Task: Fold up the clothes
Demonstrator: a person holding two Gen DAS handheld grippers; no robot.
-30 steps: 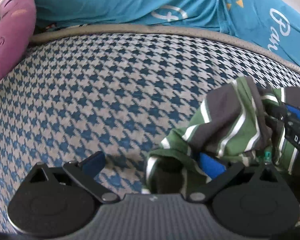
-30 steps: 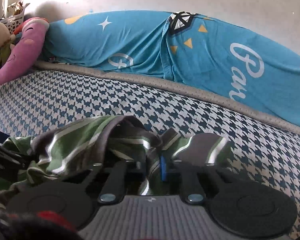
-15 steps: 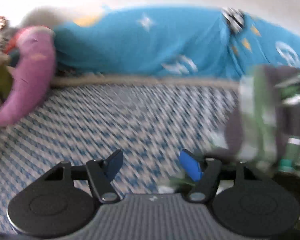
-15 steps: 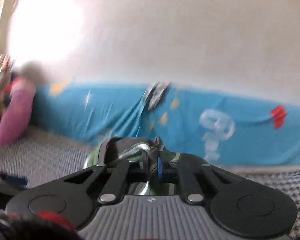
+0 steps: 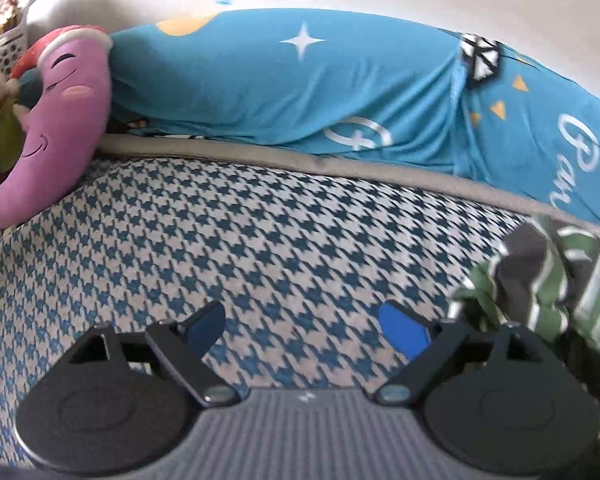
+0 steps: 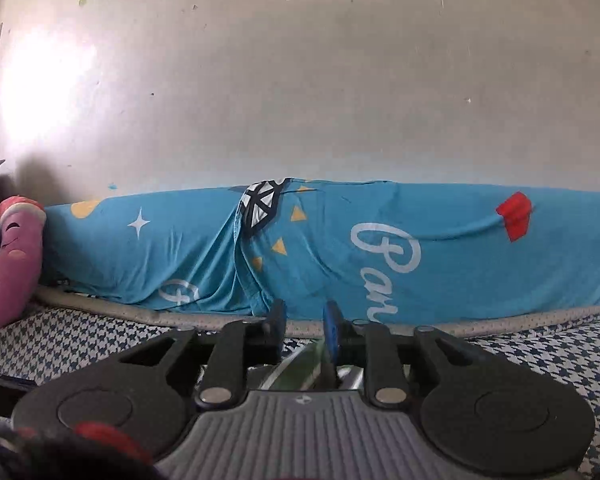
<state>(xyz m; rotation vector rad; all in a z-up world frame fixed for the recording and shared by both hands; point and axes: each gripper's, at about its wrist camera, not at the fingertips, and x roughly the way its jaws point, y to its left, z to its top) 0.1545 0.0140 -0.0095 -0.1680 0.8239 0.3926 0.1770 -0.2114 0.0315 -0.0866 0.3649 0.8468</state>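
My left gripper point(image 5: 304, 326) has its jaws spread wide, blue pads facing each other with nothing between them; only the houndstooth mattress cover point(image 5: 260, 240) shows in the gap. The striped green, grey and white garment point(image 5: 552, 280) sits just beside the outer side of the right-hand finger, bunched and blurred at the right edge of the left wrist view; I cannot tell whether it rests on the cover or hangs above it.

My right gripper point(image 6: 304, 322) has its jaws a narrow gap apart, blue pads nearly parallel. No cloth is visible between the tips. A strip of the same striped garment point(image 6: 300, 368) appears below and behind the pads, between the finger linkages; whether the fingers pinch it lower down I cannot tell from this view.

Beyond both grippers, the houndstooth cover ends at a grey piped mattress edge point(image 5: 340, 160). Along it, against the wall point(image 6: 300, 80), lies a long bolster in a turquoise printed cover point(image 6: 340, 248) bearing a white star, yellow triangles, white script lettering and a red shape. At the left end a purple moon-shaped plush pillow point(image 5: 60, 120) with a smiling face leans on the bolster, touching it. Behind the pillow stands a white perforated basket point(image 5: 4, 44), contents indistinct
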